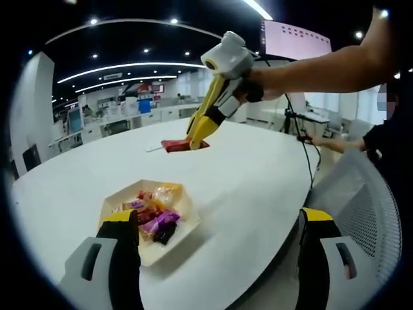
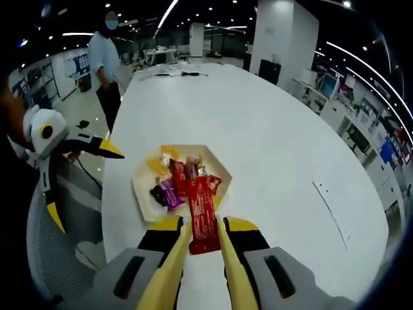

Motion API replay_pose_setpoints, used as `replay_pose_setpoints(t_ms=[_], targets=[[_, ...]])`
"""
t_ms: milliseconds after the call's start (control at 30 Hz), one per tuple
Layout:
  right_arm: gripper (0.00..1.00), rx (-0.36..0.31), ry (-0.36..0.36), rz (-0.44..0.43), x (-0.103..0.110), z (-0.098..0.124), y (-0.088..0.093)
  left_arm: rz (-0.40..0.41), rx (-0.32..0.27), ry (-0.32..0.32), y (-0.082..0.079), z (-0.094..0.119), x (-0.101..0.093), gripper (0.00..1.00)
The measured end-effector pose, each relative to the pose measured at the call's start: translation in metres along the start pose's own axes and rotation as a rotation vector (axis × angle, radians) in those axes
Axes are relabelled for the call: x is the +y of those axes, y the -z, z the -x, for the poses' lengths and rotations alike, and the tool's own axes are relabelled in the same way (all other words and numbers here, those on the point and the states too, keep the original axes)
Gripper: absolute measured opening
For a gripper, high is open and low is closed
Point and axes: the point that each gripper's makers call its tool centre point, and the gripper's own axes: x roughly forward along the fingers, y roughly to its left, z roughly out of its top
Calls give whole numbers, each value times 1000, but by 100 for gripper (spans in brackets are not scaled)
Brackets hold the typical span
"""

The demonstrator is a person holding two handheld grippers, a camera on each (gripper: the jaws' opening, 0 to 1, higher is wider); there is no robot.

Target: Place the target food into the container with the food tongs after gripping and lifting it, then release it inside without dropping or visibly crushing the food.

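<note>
- Left gripper view: the left tool (image 1: pixel 219 242) has its 2 yellow-tipped jaws spread wide with nothing between them, low over the near edge of a round white surface (image 1: pixel 258 174).
- A pale, shallow container (image 1: pixel 184 210) sits on the surface just beyond the left jaw, holding several wrapped snacks (image 1: pixel 157 216) in red, orange and purple.
- Farther across the surface, the right tool (image 1: pixel 197 139), held by a person's hand (image 1: pixel 255 84), points down, its jaws closed on a red snack packet (image 1: pixel 171 145) at the surface.
- A white mesh chair (image 1: pixel 361 206) stands at the right.
- Right gripper view: the right tool (image 2: pixel 205 236) clamps the red packet (image 2: pixel 202 216) between its 2 jaws; the packet is long and flat, extending forward toward the container.
- The container (image 2: pixel 143 187) lies just ahead, with the packet's far end over or at its near rim; I cannot tell if they touch.
- The left tool (image 2: pixel 80 177) shows at the left, jaws apart, beside the surface's edge.
- A person (image 2: pixel 106 64) stands in the background beside the surface.
</note>
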Motion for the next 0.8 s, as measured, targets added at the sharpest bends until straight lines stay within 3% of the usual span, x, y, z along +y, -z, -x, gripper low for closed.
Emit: replay_pose_setpoints(t_ms=[567, 700, 800], targets=[[23, -22, -36, 54, 19, -24, -41, 40, -17, 2, -5, 3, 4, 99], [23, -24, -51, 64, 22, -28, -48, 51, -49, -16, -14, 10, 12, 99], [23, -24, -59, 73, 23, -31, -52, 29, -28, -21, -12, 14, 20, 99]])
